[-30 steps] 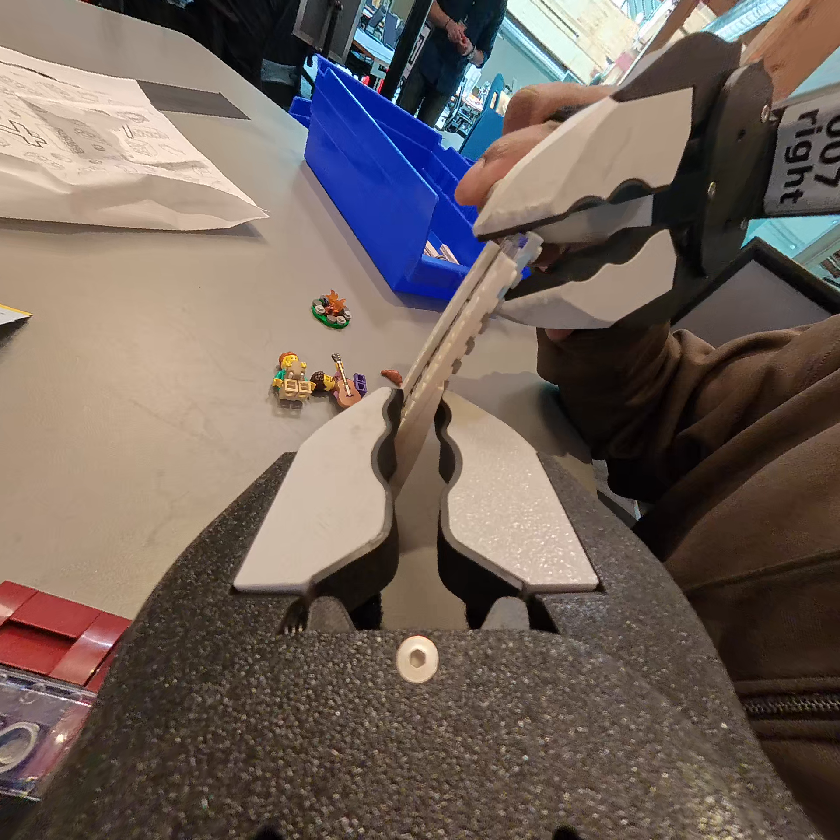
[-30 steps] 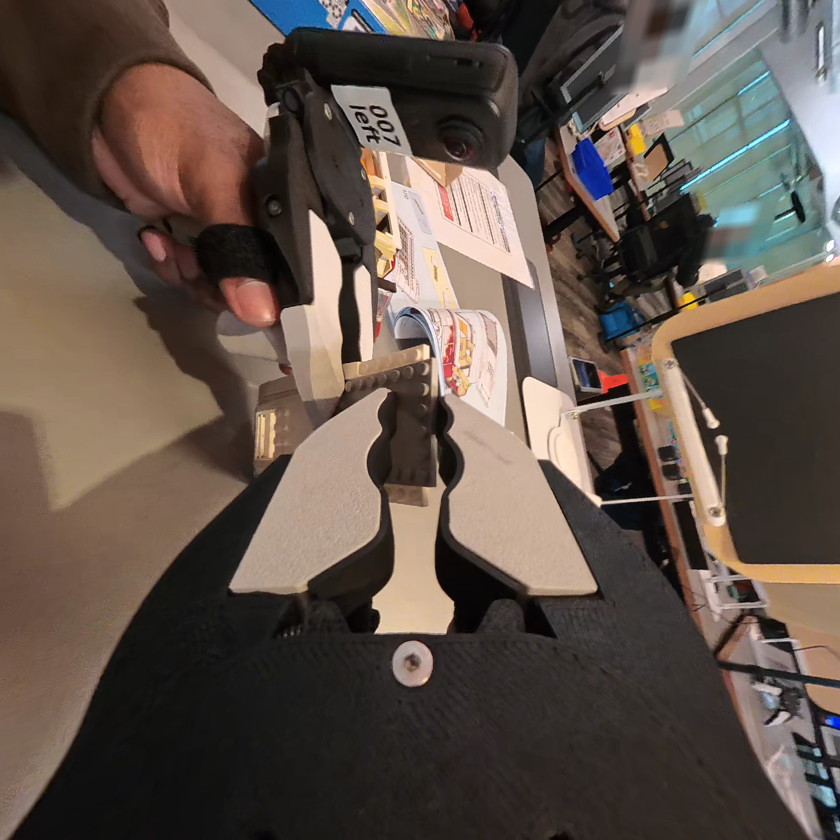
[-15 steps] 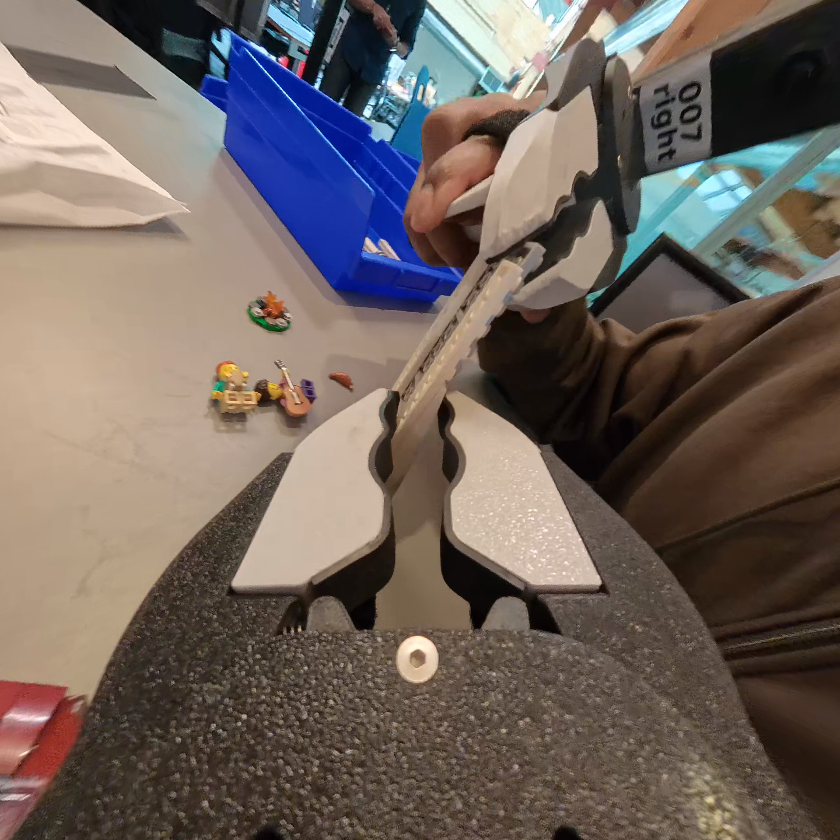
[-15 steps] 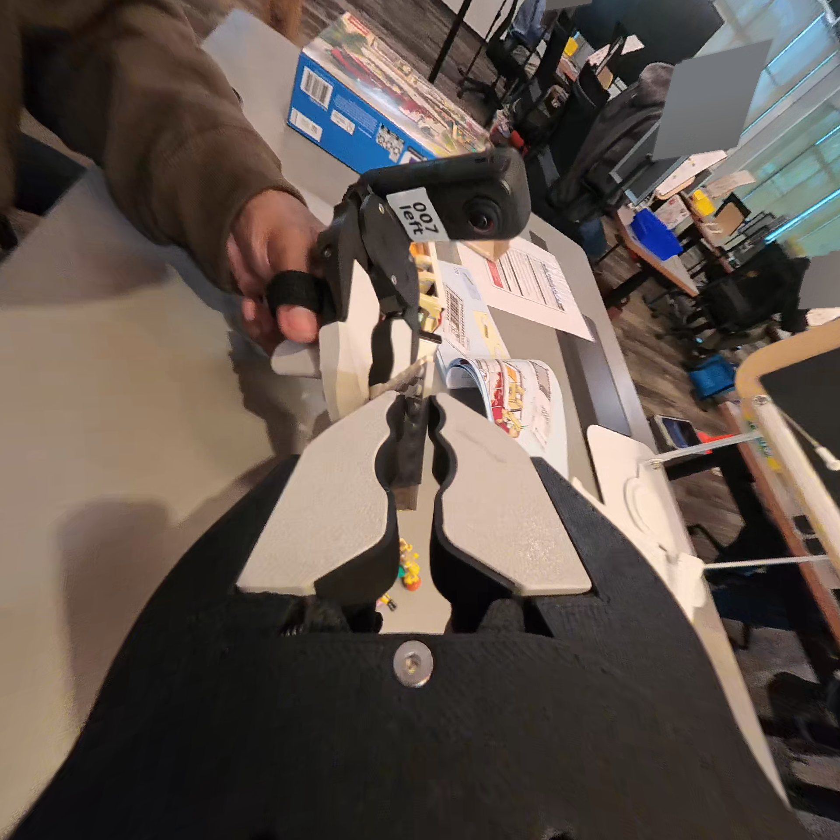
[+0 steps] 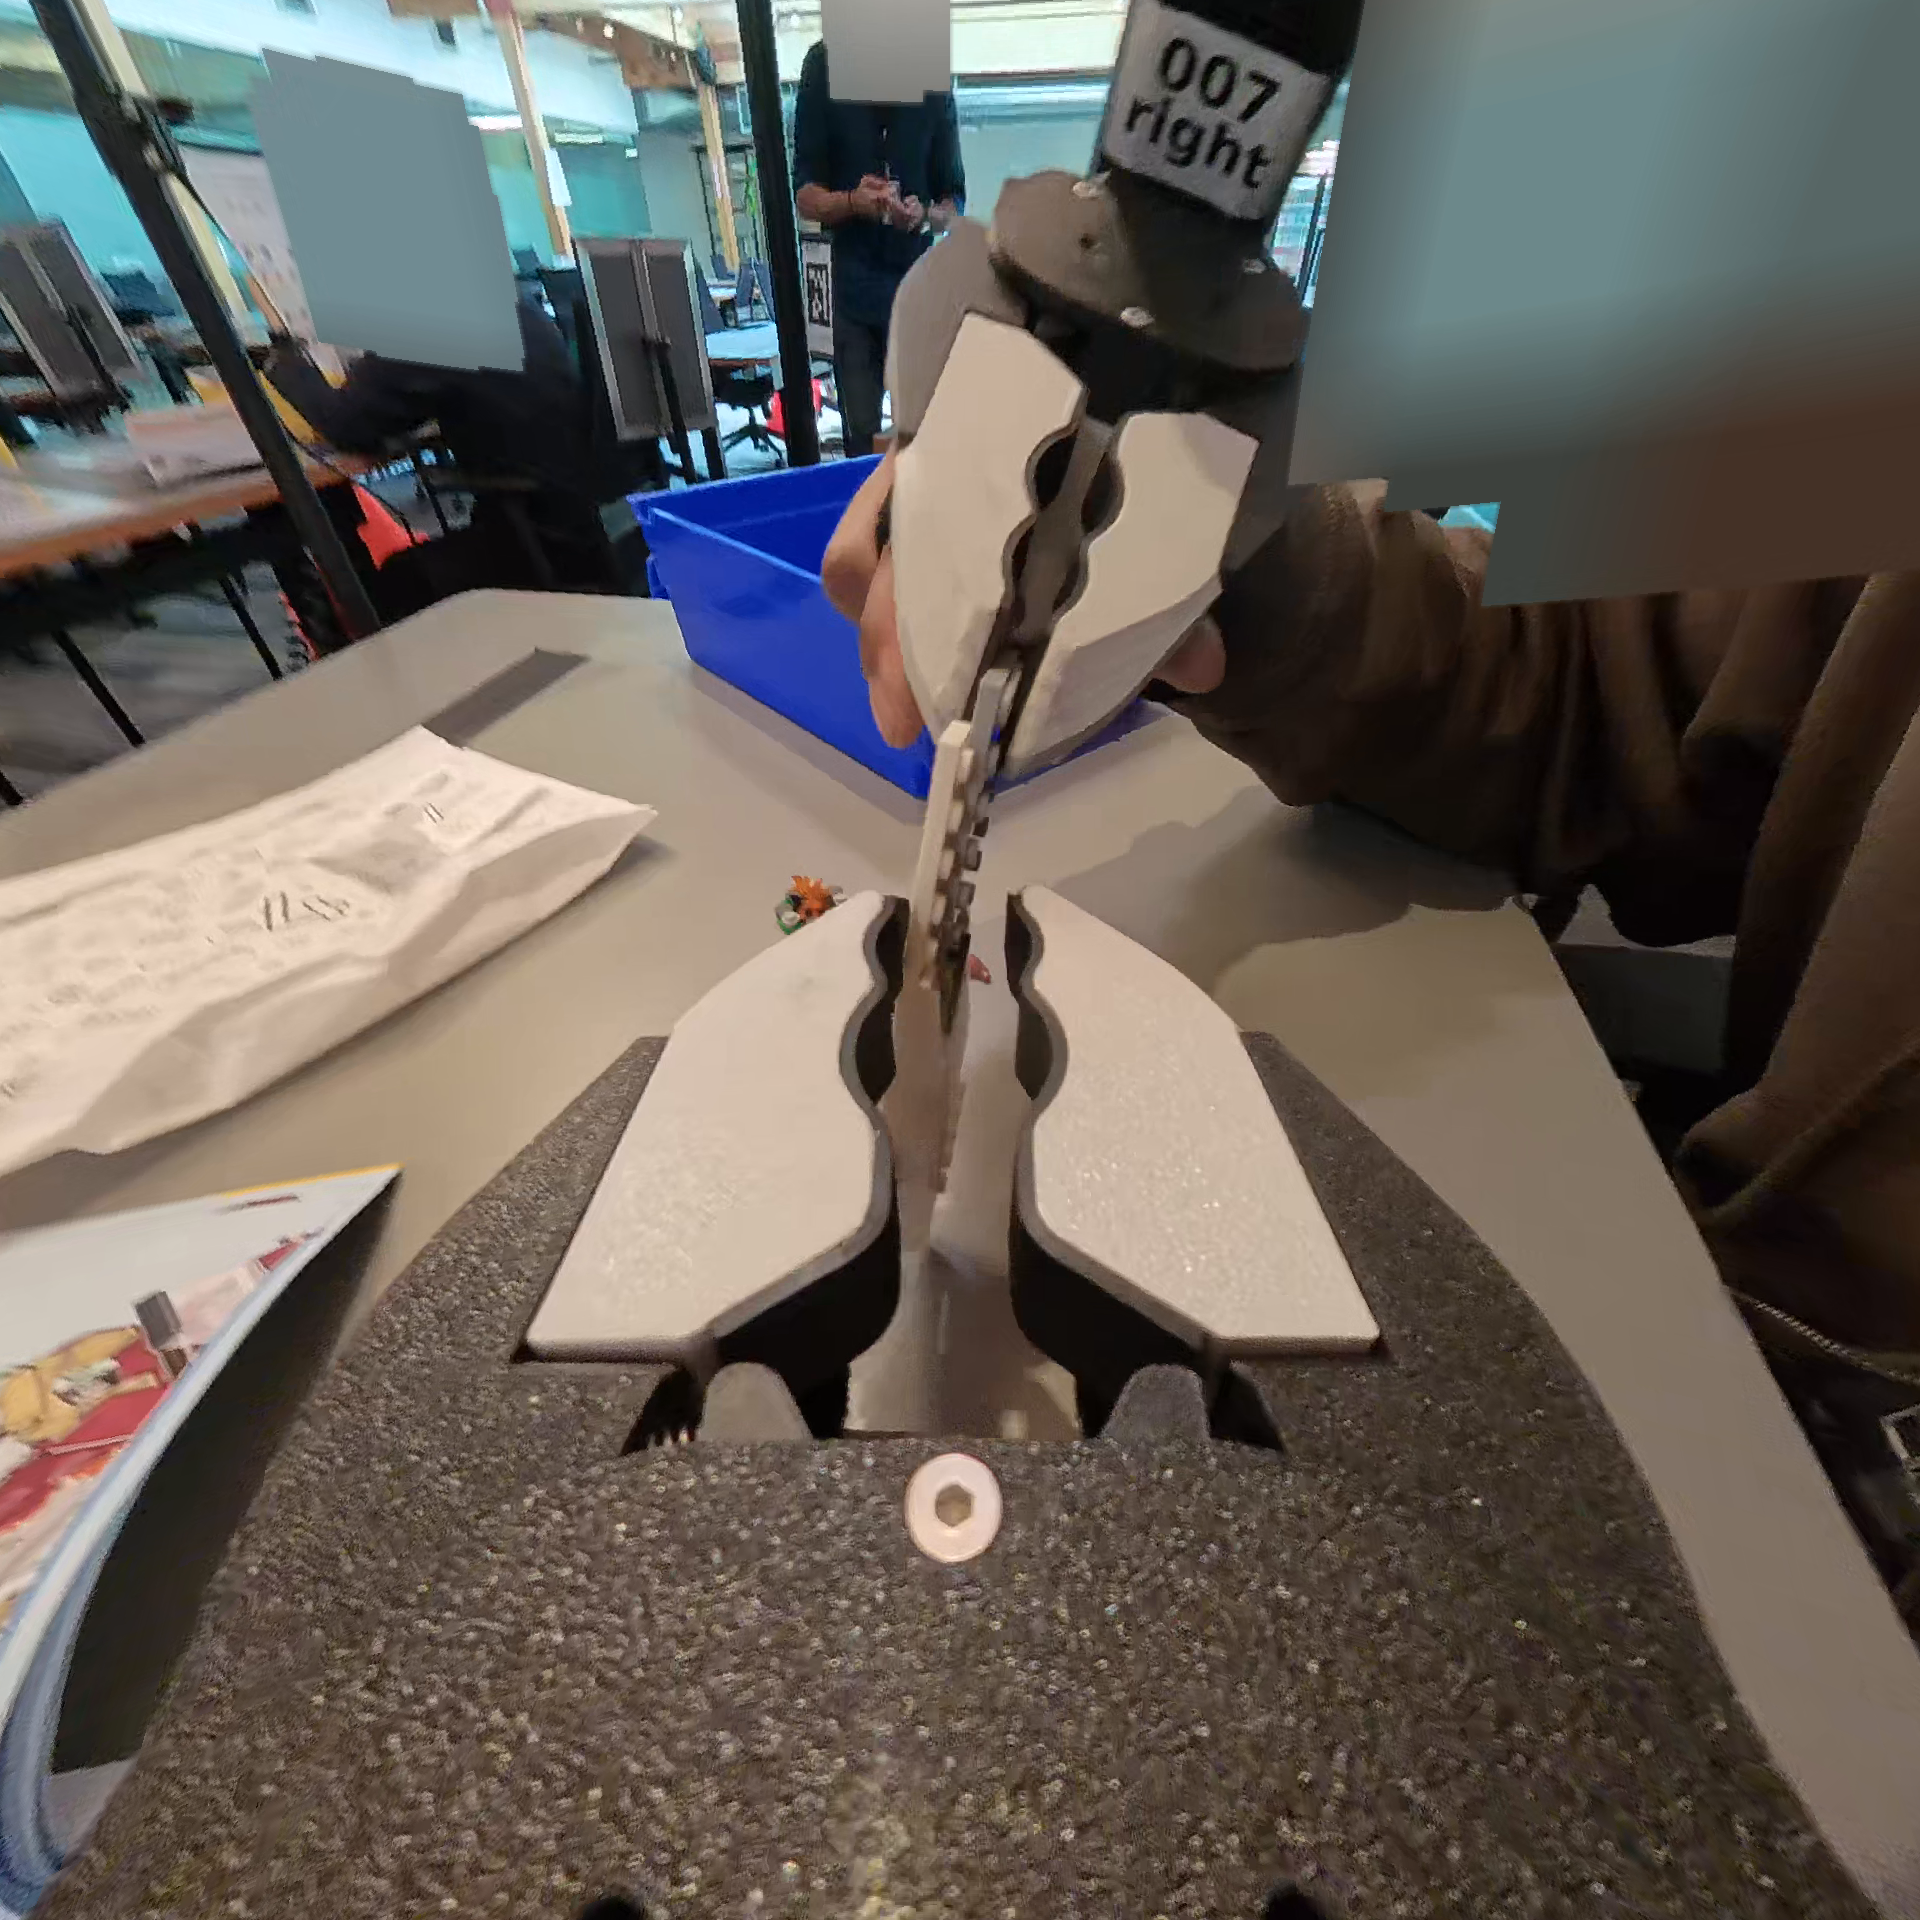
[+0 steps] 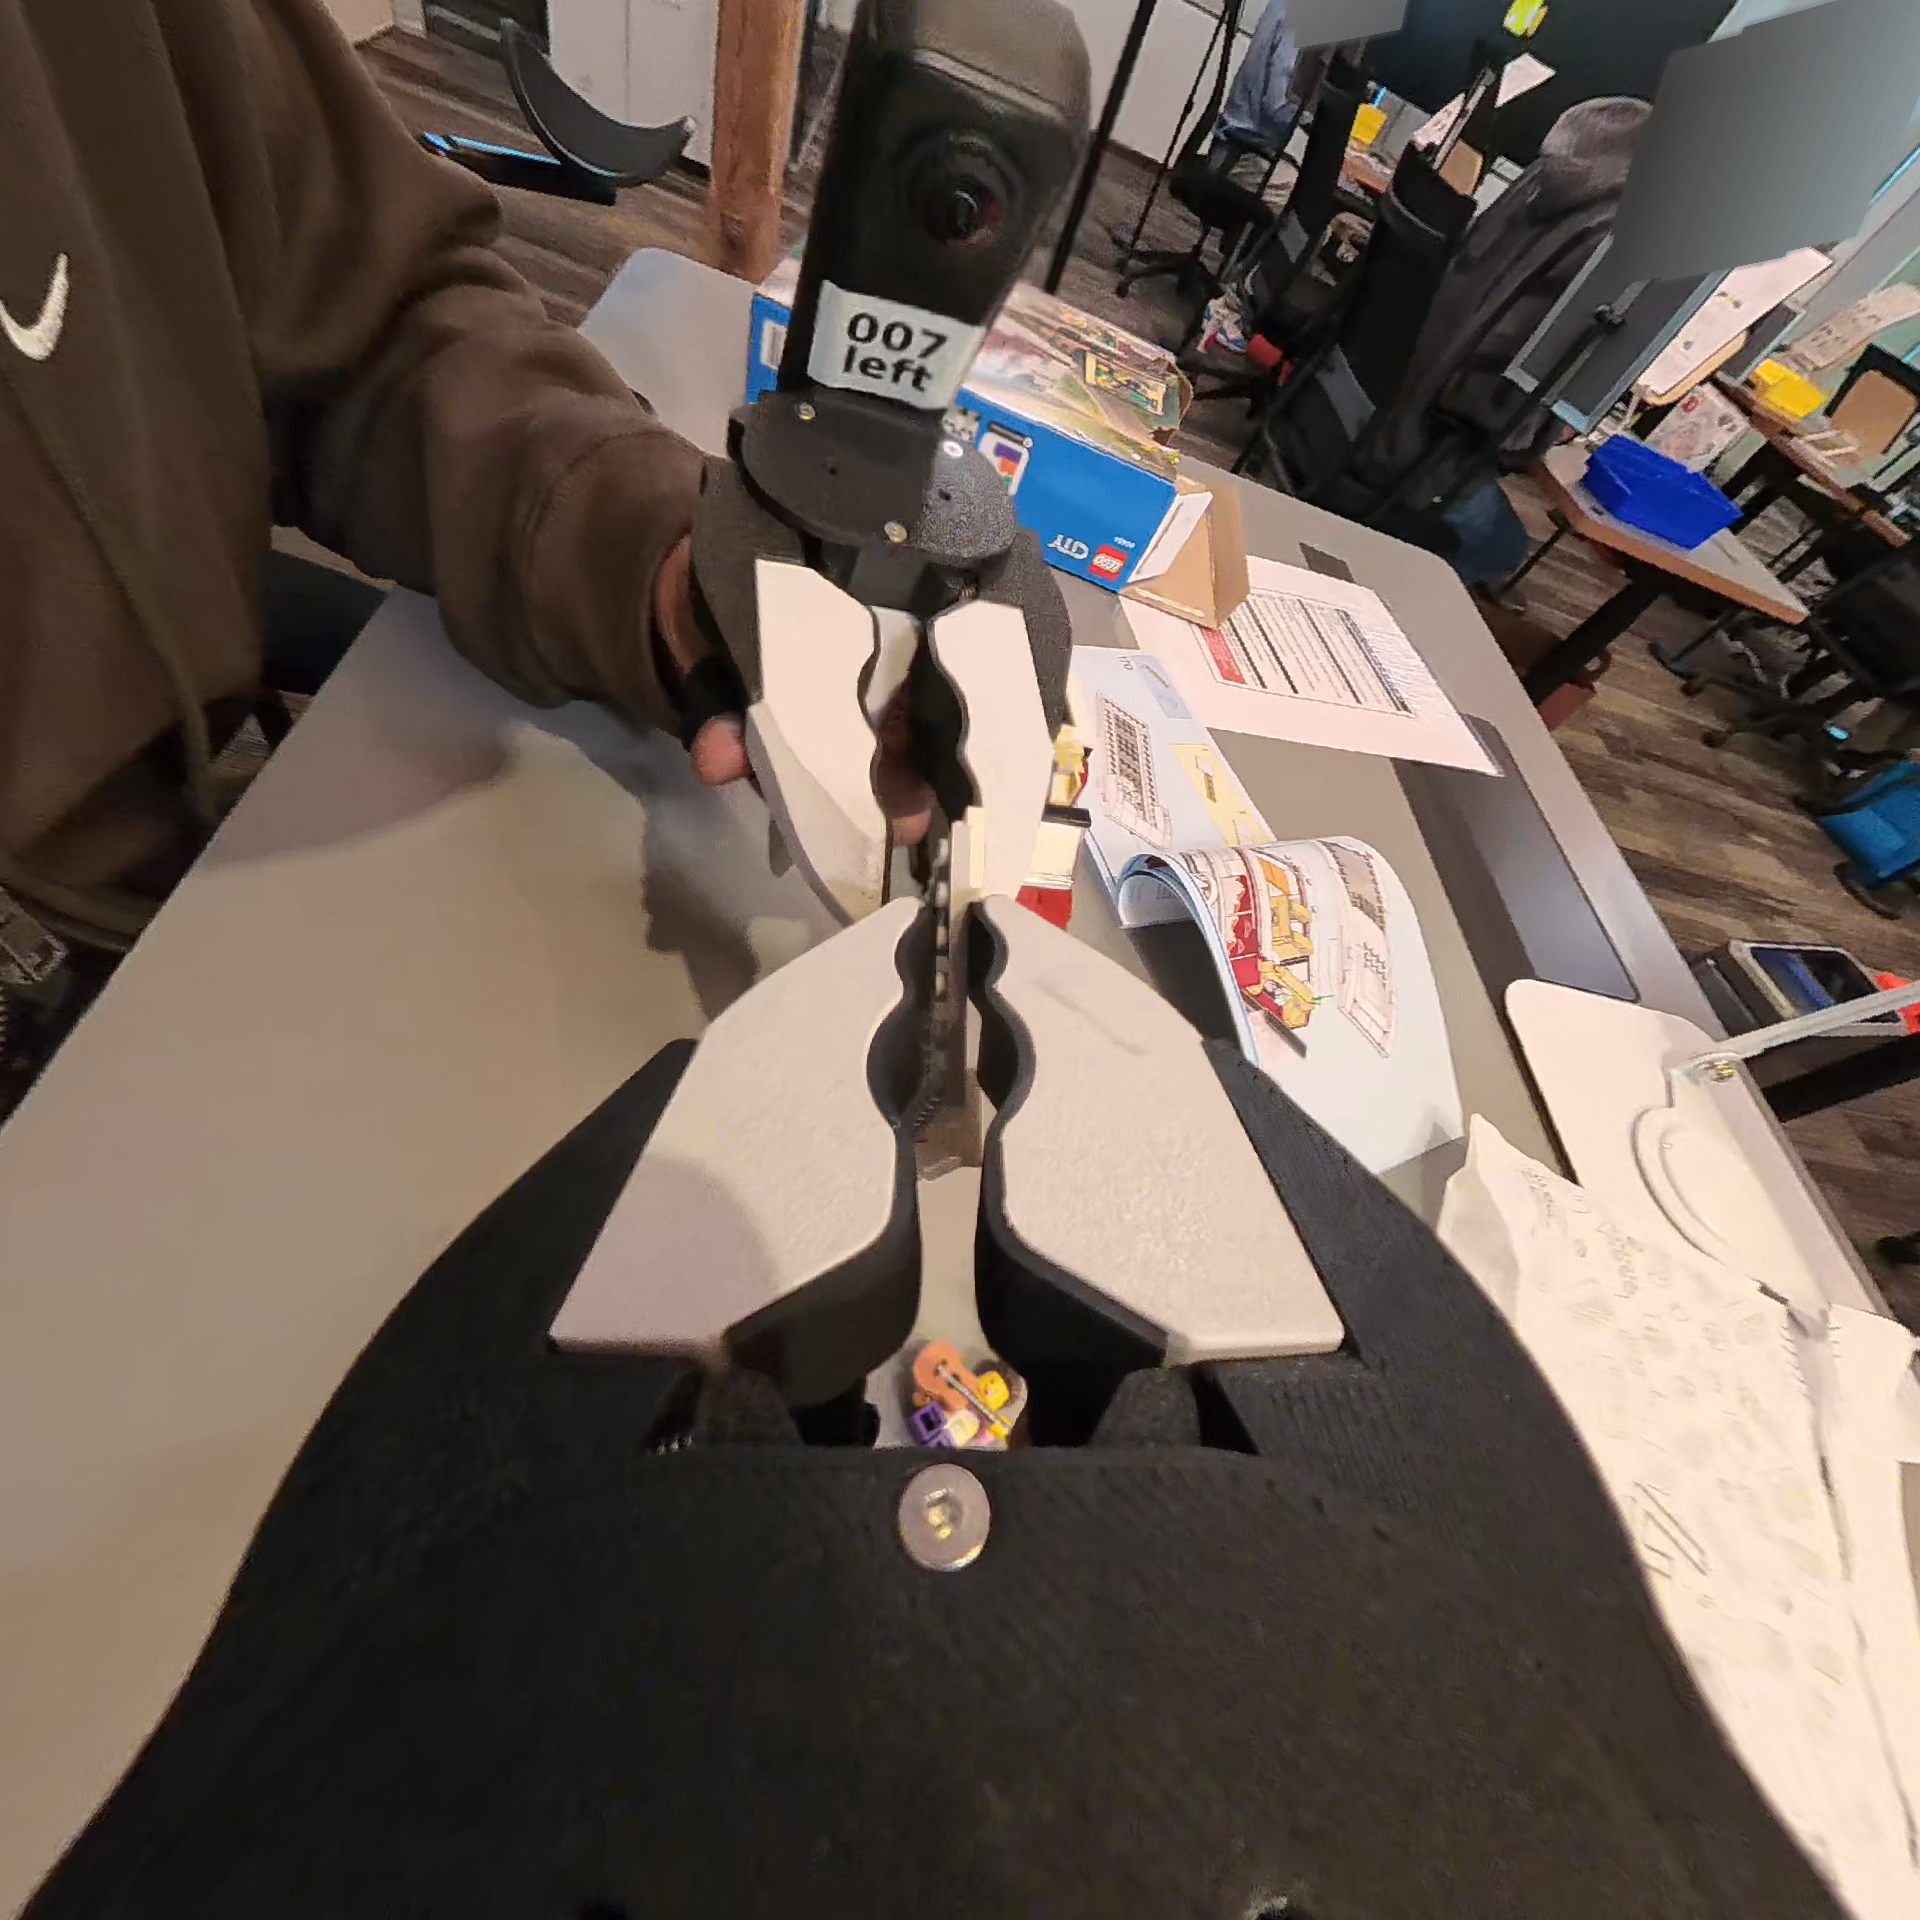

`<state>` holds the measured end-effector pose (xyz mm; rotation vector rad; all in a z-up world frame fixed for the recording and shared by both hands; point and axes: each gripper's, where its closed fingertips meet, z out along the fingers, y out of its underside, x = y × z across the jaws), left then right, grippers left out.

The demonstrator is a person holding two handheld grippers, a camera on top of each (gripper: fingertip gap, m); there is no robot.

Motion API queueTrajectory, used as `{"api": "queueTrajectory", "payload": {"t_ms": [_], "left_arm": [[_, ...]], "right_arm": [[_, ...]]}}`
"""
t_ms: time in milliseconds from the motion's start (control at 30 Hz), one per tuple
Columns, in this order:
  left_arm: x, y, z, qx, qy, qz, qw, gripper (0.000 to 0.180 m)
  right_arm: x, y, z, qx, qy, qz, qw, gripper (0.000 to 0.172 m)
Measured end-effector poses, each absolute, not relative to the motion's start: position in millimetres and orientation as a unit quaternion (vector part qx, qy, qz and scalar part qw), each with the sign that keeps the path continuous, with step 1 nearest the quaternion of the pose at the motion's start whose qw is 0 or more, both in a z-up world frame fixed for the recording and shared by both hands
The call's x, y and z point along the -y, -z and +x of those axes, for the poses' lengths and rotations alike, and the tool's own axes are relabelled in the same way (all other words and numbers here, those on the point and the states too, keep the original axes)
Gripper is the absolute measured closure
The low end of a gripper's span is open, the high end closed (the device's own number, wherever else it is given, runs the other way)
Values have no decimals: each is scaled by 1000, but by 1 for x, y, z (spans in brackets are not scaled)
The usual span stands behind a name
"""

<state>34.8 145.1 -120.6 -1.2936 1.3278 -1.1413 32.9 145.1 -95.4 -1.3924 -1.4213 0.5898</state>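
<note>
My right gripper (image 6: 943,914) clamps the thin studded grey-and-white brick plates (image 5: 951,831); my left gripper (image 5: 951,914), seen from its own camera, gapes around them.

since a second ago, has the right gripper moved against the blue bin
Yes. In the left wrist view the right gripper has swung from reaching in sideways to pointing down in front of the blue bin, its fingers shut on the stacked plates.

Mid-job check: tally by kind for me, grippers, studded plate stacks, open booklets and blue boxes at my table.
Grippers: 2, left gripper and right gripper
Studded plate stack: 1
Open booklet: 1
Blue box: 1
Total: 5
</note>
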Motion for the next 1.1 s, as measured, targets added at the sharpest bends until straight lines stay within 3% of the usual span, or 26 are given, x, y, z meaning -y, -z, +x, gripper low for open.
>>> {"api": "queueTrajectory", "payload": {"t_ms": [200,700,1100], "left_arm": [[-145,126,35,-554,451,-516,472,171],[-132,135,32,-473,636,-558,247,171],[-128,135,30,-434,683,-560,178,171]], "right_arm": [[-142,95,29,580,-285,-575,502,167],[-142,103,29,607,-237,-554,517,165],[-140,104,29,615,-241,-529,533,164]]}}
